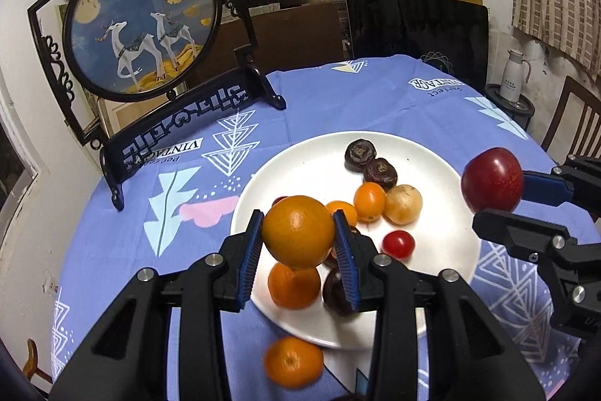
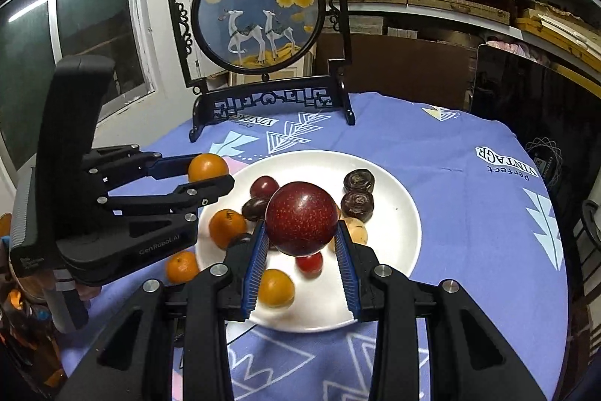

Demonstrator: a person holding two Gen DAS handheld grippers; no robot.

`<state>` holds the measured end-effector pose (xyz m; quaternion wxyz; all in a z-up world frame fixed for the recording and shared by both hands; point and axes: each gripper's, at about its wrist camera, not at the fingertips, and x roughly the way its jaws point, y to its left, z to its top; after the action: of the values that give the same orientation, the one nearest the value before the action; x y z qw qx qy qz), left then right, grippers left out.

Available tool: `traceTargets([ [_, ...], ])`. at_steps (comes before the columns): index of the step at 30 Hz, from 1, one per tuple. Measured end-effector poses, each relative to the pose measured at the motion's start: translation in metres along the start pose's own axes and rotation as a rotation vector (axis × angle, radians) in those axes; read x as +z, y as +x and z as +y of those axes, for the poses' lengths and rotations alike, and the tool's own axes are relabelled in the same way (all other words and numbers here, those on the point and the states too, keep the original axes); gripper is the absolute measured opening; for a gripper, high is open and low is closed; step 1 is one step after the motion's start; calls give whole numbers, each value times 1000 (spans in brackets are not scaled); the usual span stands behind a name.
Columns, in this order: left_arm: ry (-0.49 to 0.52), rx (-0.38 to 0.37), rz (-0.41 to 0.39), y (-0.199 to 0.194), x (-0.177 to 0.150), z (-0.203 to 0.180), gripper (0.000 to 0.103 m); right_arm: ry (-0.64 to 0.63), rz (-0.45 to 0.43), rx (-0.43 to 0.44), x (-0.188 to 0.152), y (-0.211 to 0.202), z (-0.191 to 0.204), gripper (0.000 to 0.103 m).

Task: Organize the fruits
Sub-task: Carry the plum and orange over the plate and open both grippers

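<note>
**Ana:** Left wrist view first: the orange [image 1: 298, 232] is pinched between the blue pads of the left gripper [image 1: 298, 243], lifted clear above the white plate [image 1: 443, 171]. So the tool is clenched on fruit, not released.

**Ben:** And the other hand?

**Ana:** In the right wrist view the right gripper [image 2: 302, 243] is clamped on the red apple [image 2: 301, 217], also held in the air over the plate. Neither fruit has been set down.

**Ben:** What is on the plate?

**Ana:** Plenty. Two dark brown ridged fruits [image 1: 370, 162] sit at about one o'clock on the plate, a kumquat [image 1: 370, 202] and a tan round fruit [image 1: 403, 205] near the centre, a cherry tomato [image 1: 398, 244] at four o'clock, a mandarin [image 1: 294, 285] and a dark plum-like fruit [image 1: 335, 294] around seven o'clock.

**Ben:** Anything off the plate?

**Ana:** One mandarin [image 1: 293, 365] lies on the blue tablecloth [image 1: 338, 100], just off the rim at six o'clock. The framed deer screen [image 1: 142, 21] stands far off at eleven o'clock.

**Ben:** So, progress?

**Ana:** Midway at best, I judge. Two fruits are in hand and undelivered, many remain mixed on the plate, and I see no sorted groups yet.
</note>
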<state>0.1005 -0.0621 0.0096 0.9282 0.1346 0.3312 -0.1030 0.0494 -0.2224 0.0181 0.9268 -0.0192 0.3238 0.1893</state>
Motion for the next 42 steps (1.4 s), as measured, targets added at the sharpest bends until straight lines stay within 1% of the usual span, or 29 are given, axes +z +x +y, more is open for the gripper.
traceTargets([
  [8, 19, 4, 1, 17, 13, -3, 36, 3, 30, -14, 10, 21, -11, 37],
  [16, 34, 22, 10, 40, 27, -3, 36, 43, 48, -41, 26, 49, -29, 37],
  [22, 36, 27, 20, 53, 30, -1, 36, 48, 58, -38, 29, 62, -33, 37],
  [31, 33, 40, 46, 73, 34, 0, 37, 56, 79, -73, 34, 83, -42, 38],
  [32, 33, 43, 46, 75, 34, 0, 38, 58, 84, -70, 35, 84, -43, 38],
  [33, 34, 48, 38, 75, 34, 0, 45, 57, 87, -58, 35, 86, -44, 42],
  [34, 34, 56, 31, 75, 35, 0, 53, 56, 81, -57, 36, 86, -43, 55],
  [35, 31, 63, 19, 74, 35, 1, 63, 56, 64, -65, 37, 83, -43, 61],
  [37, 33, 67, -6, 69, 35, 2, 64, 55, 41, -59, 37, 77, -42, 61],
  [42, 39, 75, -9, 62, 31, 2, 64, 72, 22, -47, 33, 62, -41, 62],
])
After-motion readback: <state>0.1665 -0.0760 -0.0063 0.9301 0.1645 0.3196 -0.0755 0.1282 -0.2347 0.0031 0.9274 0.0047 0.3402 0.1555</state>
